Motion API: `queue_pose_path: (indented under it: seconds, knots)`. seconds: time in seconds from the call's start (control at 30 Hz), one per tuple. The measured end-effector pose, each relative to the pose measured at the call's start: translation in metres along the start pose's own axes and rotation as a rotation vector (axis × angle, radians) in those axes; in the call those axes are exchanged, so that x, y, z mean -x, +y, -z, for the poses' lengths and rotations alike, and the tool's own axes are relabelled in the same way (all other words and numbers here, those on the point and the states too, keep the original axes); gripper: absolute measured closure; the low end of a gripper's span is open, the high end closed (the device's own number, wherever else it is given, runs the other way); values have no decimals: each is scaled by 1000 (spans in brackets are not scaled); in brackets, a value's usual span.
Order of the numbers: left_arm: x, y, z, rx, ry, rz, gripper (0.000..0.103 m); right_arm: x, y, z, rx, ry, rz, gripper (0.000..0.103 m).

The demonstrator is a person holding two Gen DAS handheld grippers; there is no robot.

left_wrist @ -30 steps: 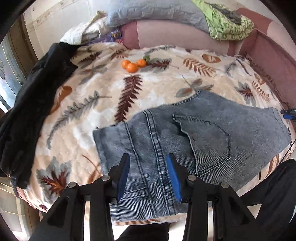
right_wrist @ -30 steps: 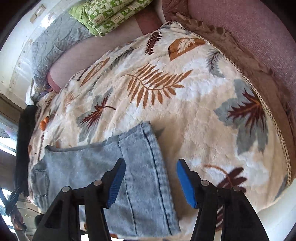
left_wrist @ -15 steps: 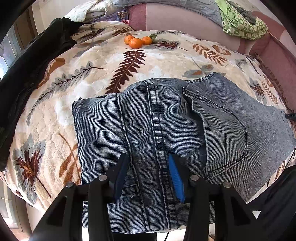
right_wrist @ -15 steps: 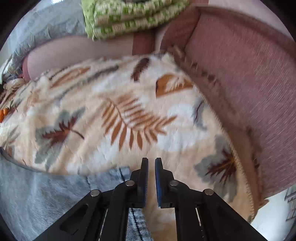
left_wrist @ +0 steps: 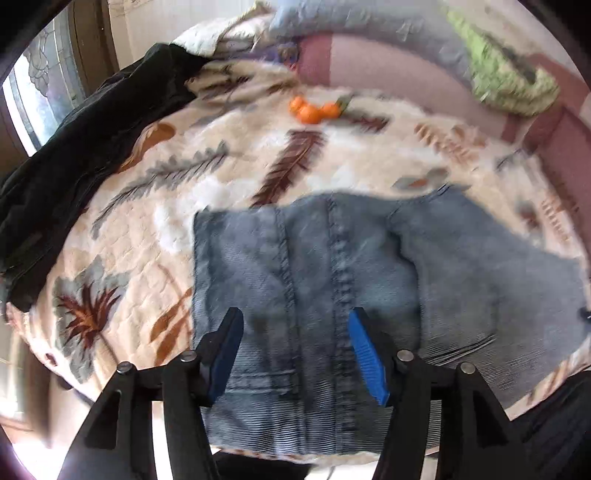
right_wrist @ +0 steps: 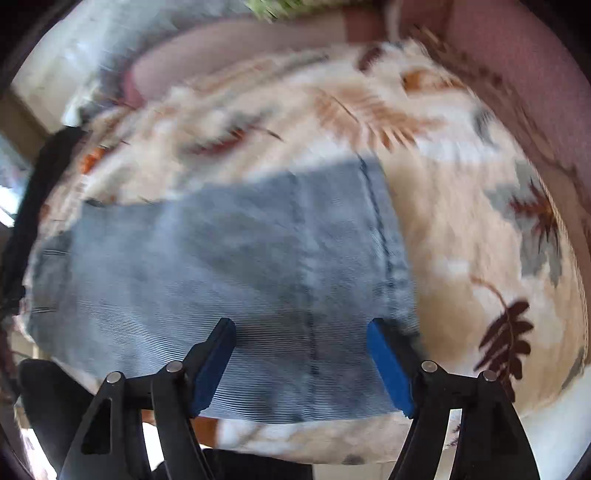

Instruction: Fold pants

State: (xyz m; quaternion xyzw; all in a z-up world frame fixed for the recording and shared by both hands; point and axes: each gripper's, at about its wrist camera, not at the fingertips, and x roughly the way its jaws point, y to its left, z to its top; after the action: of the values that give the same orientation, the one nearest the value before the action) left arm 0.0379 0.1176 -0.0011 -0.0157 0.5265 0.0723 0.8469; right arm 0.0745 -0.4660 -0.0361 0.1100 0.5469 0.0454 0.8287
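Folded blue denim pants (left_wrist: 369,280) lie flat on a leaf-patterned blanket (left_wrist: 229,173) near its front edge. My left gripper (left_wrist: 295,321) hovers over the waistband end, above the centre seam. Its jaws are opening and nothing is pinched between them. In the right wrist view the same pants (right_wrist: 229,266) show their hem end. Over that end, near the stitched hem, hangs my right gripper (right_wrist: 301,326). Its jaws are opening too, with only flat denim below them. Both views are blurred.
Small oranges (left_wrist: 314,110) sit at the blanket's far side. A black garment (left_wrist: 85,147) is draped along the left edge. A pink sofa back (left_wrist: 388,70) holds a grey pillow (left_wrist: 351,22) and a green cloth (left_wrist: 506,77). A dark trouser leg (left_wrist: 554,424) is at lower right.
The left gripper's jaws have spread wider over the waistband. The right gripper closed empty, then swung left over the hem end and its jaws stand wide apart again.
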Motion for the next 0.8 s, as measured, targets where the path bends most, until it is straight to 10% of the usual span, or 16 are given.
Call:
queue_pose_path:
  seconds: [0.13, 0.27, 0.37, 0.47, 0.63, 0.7, 0.73, 0.8]
  knots:
    - [0, 20, -6, 140, 26, -1, 32, 35, 52, -16, 120, -73, 132, 36]
    - [34, 2, -18, 138, -171, 57, 32, 52, 143, -40, 306, -121, 2, 36]
    - [29, -25, -24, 98, -208, 151, 32, 24, 225, -64, 396, -80, -130, 36]
    - [-10, -43, -24, 61, -132, 68, 32, -12, 297, -81, 455, -16, -208, 36]
    - [-32, -38, -15, 47, -104, 51, 30, -91, 374, -108, 543, 61, -141, 36]
    - [-35, -37, -13, 56, -103, 60, 30, -124, 385, -111, 578, 139, -127, 59]
    - [-34, -38, -12, 46, -107, 56, 30, -132, 390, -109, 597, 162, -133, 87]
    - [-32, -38, -14, 45, -108, 61, 30, -123, 407, -99, 709, 87, -75, 98]
